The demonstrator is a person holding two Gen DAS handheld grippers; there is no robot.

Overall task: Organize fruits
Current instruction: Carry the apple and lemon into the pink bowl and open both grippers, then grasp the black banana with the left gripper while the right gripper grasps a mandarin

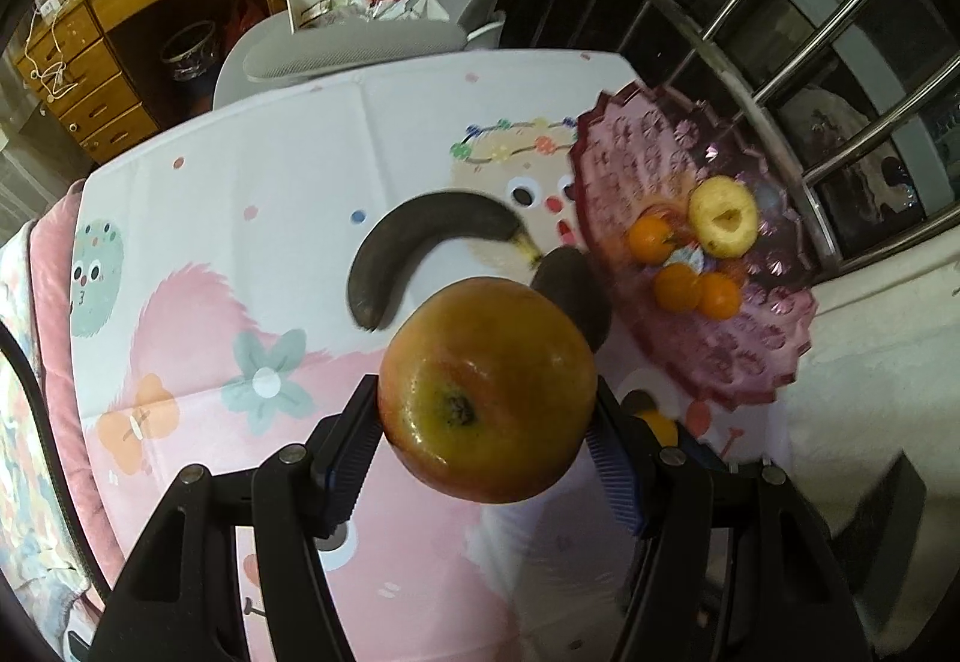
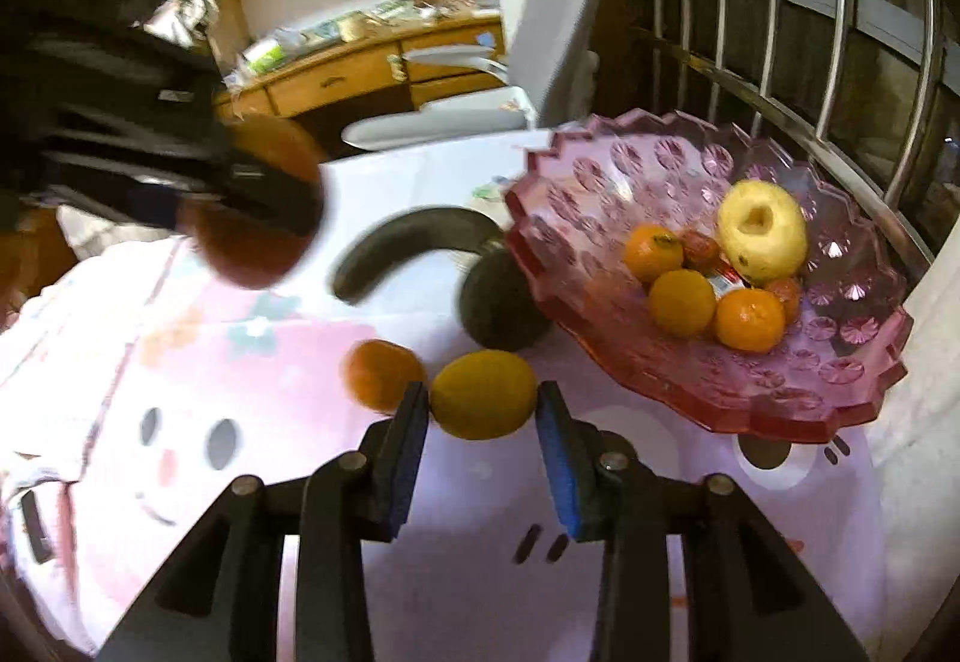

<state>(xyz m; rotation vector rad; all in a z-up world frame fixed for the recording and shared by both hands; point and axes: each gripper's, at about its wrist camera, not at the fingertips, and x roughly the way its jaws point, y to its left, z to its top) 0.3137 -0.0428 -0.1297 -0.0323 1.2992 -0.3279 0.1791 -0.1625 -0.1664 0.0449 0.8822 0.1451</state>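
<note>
My left gripper is shut on a red-yellow apple and holds it above the table; it shows blurred in the right wrist view. My right gripper is shut on a small yellow lemon just above the cloth. A pink glass bowl on the right holds a yellow apple and three oranges. A blackened banana, a dark avocado and a loose orange lie on the table.
The table has a pink and white cartoon cloth. A grey chair stands at its far edge. Metal window bars run along the right, close behind the bowl. A wooden desk stands at the back.
</note>
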